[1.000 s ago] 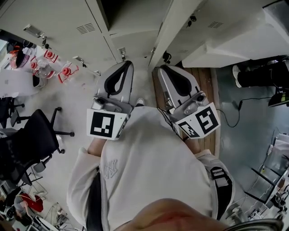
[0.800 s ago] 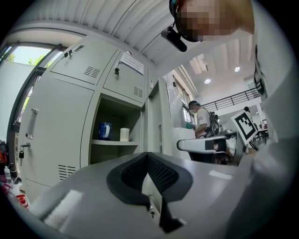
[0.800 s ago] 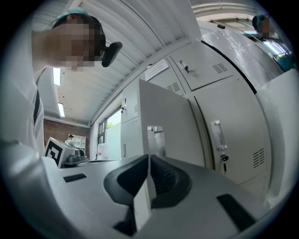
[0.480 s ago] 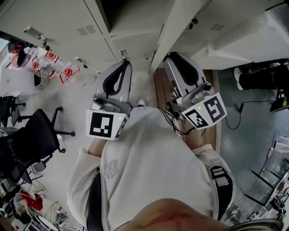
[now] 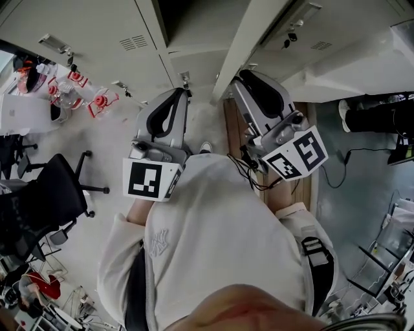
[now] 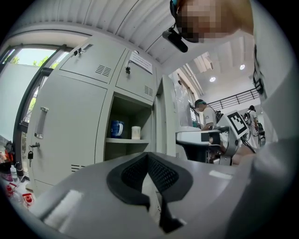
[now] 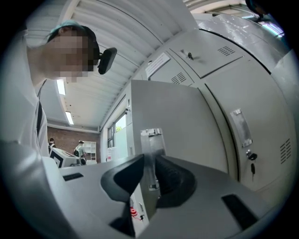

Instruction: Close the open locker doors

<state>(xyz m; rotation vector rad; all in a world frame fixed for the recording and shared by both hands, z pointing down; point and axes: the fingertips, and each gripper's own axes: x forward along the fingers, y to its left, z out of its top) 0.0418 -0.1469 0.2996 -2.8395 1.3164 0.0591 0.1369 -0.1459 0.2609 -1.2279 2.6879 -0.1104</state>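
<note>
The person's white sweatshirt (image 5: 220, 239) fills the bottom of the head view. Just above it, the left hand-held gripper (image 5: 181, 97) points at the lockers with its pads together on nothing. The right hand-held gripper (image 5: 241, 77) is narrow, with a pad on each face of the open locker door (image 5: 253, 39) at the edge that carries a metal latch plate (image 7: 152, 140).

Since a second ago the right one has moved higher in the frame and onto the door edge, while the left one has hardly shifted.

Pale floor (image 5: 110, 149) spreads to the left, with an office chair (image 5: 55, 194) at the left edge and a wooden strip (image 5: 230, 132) between the grippers. The door runs diagonally from centre to top. Left of it is the open compartment (image 5: 187, 19), where a shelf (image 6: 126, 140) holds a blue mug (image 6: 117, 128) and a white cup (image 6: 136, 132). Closed lockers (image 5: 77, 32) fill the upper left. The floor left of the door is open, and a black cable (image 5: 336, 169) lies at the right.
</note>
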